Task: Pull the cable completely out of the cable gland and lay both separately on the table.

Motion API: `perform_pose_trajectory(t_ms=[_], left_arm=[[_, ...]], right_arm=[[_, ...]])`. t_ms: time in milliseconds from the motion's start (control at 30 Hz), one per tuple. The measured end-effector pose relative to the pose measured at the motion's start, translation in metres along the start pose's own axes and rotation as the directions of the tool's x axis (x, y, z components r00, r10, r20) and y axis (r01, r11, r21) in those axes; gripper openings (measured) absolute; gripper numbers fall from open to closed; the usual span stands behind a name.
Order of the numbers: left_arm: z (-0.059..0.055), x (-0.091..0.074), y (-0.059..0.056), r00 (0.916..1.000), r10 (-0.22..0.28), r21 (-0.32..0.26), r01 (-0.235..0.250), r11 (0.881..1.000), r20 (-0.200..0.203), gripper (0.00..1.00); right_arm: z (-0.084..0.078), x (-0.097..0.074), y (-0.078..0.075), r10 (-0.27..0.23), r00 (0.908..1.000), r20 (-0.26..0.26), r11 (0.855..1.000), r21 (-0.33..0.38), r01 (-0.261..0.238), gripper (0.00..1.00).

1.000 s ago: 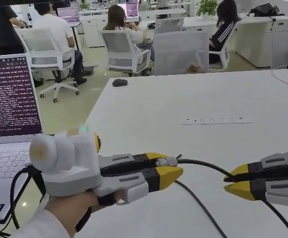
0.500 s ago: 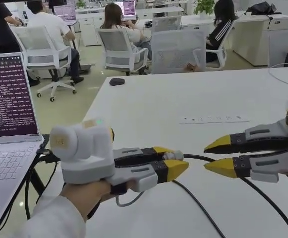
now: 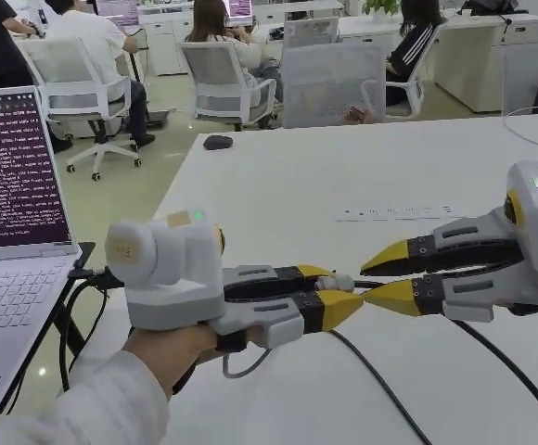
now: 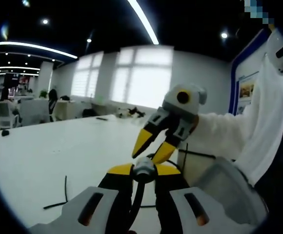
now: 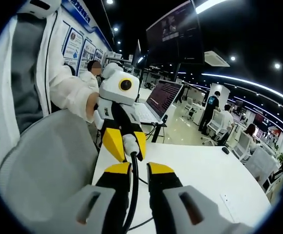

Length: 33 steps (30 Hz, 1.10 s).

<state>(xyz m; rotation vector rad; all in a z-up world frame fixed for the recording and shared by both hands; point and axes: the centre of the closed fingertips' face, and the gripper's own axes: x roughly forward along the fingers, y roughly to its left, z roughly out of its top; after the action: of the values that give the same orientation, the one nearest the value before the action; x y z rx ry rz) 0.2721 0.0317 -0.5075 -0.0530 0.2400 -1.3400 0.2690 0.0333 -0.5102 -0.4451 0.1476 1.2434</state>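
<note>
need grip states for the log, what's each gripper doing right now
left gripper: shut on the cable gland.
right gripper: open, with the cable running between its jaws, not clamped.

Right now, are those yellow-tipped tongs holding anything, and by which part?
The left gripper clamps the cable gland by its body, between the jaw tips. The right gripper holds nothing: its jaws stand open around the black cable beside the gland.

Bright, even office light
Soft shadows on the white table (image 3: 278,185); glare from ceiling strips (image 4: 142,22) and windows (image 4: 141,78); fisheye bending at edges
</note>
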Motion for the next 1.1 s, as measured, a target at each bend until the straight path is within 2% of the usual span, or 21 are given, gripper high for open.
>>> perform_pose_trajectory(t_ms=[133, 400, 667, 867, 1100], left_arm=[[0.0, -0.001, 0.003, 0.9999, 0.009, -0.004, -0.009, 1.0, 0.004, 0.17], [-0.001, -0.003, 0.003, 1.0, 0.004, -0.003, -0.004, 1.0, 0.0, 0.17], [-0.002, -0.007, 0.004, 0.9999, 0.01, -0.009, -0.01, 1.0, -0.006, 0.17], [-0.001, -0.014, 0.007, 0.9997, 0.025, -0.016, -0.025, 1.0, 0.003, 0.17], [-0.005, -0.017, 0.007, 0.9996, 0.027, -0.013, -0.027, 1.0, -0.008, 0.17]], right_arm=[[-0.002, 0.003, 0.003, 0.023, 0.9997, 0.001, 1.0, 0.006, -0.023, 0.05], [-0.001, 0.005, 0.005, 0.029, 0.9995, 0.012, 1.0, 0.0, -0.029, 0.04], [-0.007, 0.001, 0.002, 0.021, 0.9997, 0.012, 0.999, 0.029, -0.022, 0.04], [-0.018, -0.006, -0.005, -0.004, 1.0, 0.0, 0.998, 0.055, 0.004, 0.04], [-0.04, -0.01, -0.008, -0.021, 0.9992, -0.034, 0.994, 0.106, 0.025, 0.04]])
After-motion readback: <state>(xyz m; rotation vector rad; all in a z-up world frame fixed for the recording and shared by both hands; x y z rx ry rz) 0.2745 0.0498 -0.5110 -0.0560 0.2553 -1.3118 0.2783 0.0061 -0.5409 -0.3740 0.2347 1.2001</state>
